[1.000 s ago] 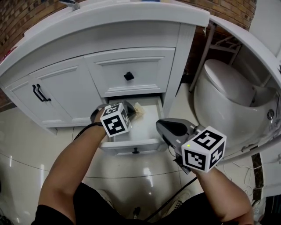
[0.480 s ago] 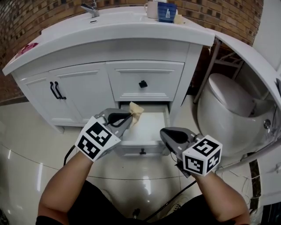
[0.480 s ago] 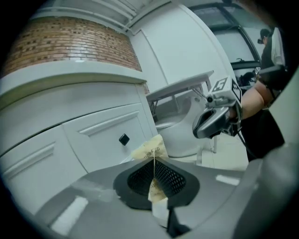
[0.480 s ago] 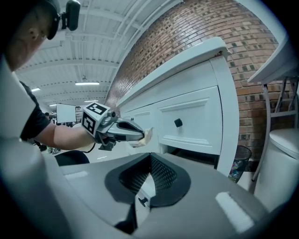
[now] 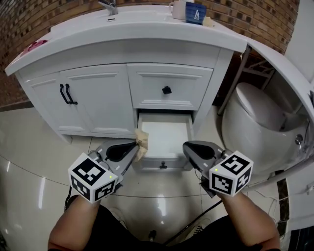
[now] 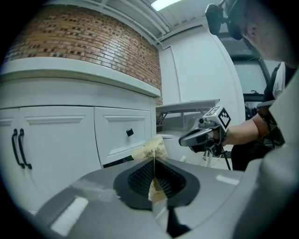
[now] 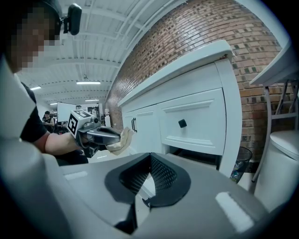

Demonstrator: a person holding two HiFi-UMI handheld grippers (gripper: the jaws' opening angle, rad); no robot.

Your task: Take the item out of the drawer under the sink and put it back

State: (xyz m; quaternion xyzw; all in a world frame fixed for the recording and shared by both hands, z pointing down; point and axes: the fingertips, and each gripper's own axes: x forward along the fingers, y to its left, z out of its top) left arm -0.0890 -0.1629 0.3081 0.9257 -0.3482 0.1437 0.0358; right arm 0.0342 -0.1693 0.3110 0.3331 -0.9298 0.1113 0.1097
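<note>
The low drawer [image 5: 164, 133] under the sink stands pulled out, and its white inside shows nothing in it. My left gripper [image 5: 134, 148] hangs in front of the drawer's left corner, shut on a small tan paper packet [image 5: 142, 140]. In the left gripper view that packet [image 6: 150, 151] sticks up from between the closed pads. My right gripper [image 5: 192, 149] is level with the drawer's right front corner, shut with nothing in it. The right gripper view shows the left gripper [image 7: 100, 135] and the packet [image 7: 122, 140] off to its left.
Above the open drawer is a closed drawer with a black knob [image 5: 167, 90]. Cabinet doors with black handles [image 5: 67, 94] are to the left. A white toilet [image 5: 250, 122] stands close on the right. Cups [image 5: 191, 12] sit on the counter. The floor is glossy tile [image 5: 34, 166].
My left gripper has drawn back out of the drawer toward me and leftward, with the packet held in it. The right gripper has barely moved.
</note>
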